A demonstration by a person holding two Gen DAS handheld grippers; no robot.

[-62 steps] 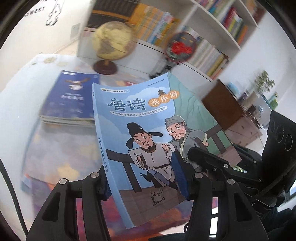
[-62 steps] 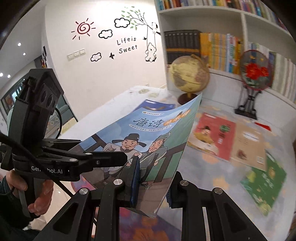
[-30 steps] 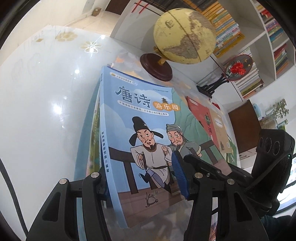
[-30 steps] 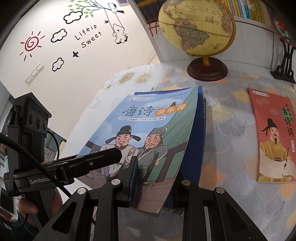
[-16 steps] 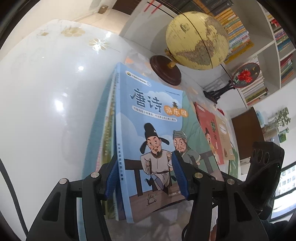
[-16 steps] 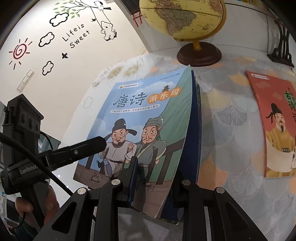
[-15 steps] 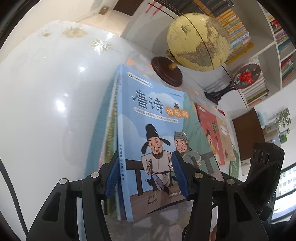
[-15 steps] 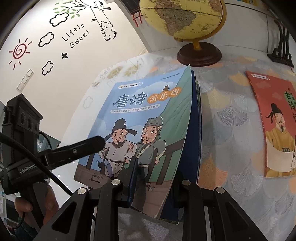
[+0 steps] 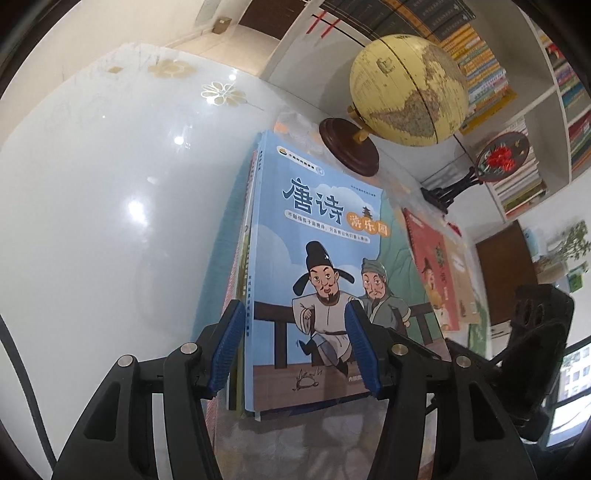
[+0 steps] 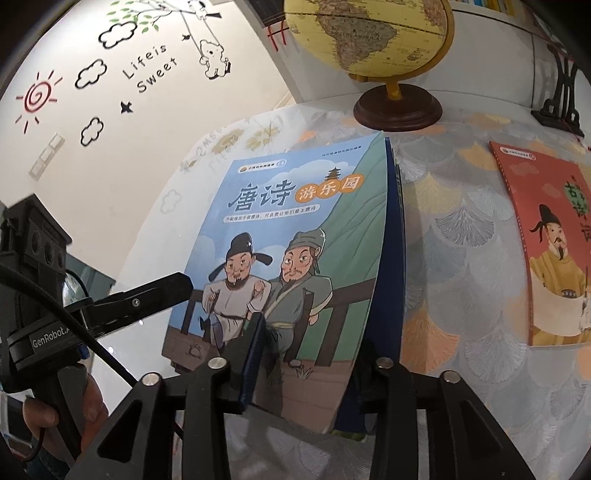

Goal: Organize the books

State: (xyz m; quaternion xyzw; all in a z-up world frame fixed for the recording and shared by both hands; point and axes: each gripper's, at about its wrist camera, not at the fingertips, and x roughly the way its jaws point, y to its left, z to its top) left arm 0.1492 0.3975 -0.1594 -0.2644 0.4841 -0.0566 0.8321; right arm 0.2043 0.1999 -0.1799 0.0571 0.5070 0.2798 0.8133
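Note:
A light blue picture book (image 9: pixel 325 229) (image 10: pixel 295 221) with two cartoon men on its cover lies on top of a stack of books (image 9: pixel 242 258). A dark blue book (image 10: pixel 391 258) sits right under it. My left gripper (image 9: pixel 295 350) straddles the book's spine edge, one pad beside the stack and one over the cover. Its jaws are opening. My right gripper (image 10: pixel 314 362) is at the book's near right corner. Its left pad is above the cover and its right finger is hidden behind the edge. Its jaws are opening and do not press the book.
A globe (image 9: pixel 406 92) (image 10: pixel 369 33) on a wooden base stands just behind the stack. A red book (image 10: pixel 546 240) and other loose books lie to the right on the patterned cloth. A fan ornament (image 9: pixel 498 158) and bookshelves (image 9: pixel 517 74) are behind. A hand (image 10: pixel 40 410) holds the left gripper.
The blue book came down from the air onto the stack and now lies flat. The right jaws have widened off the cover. The left pad has eased away from the spine.

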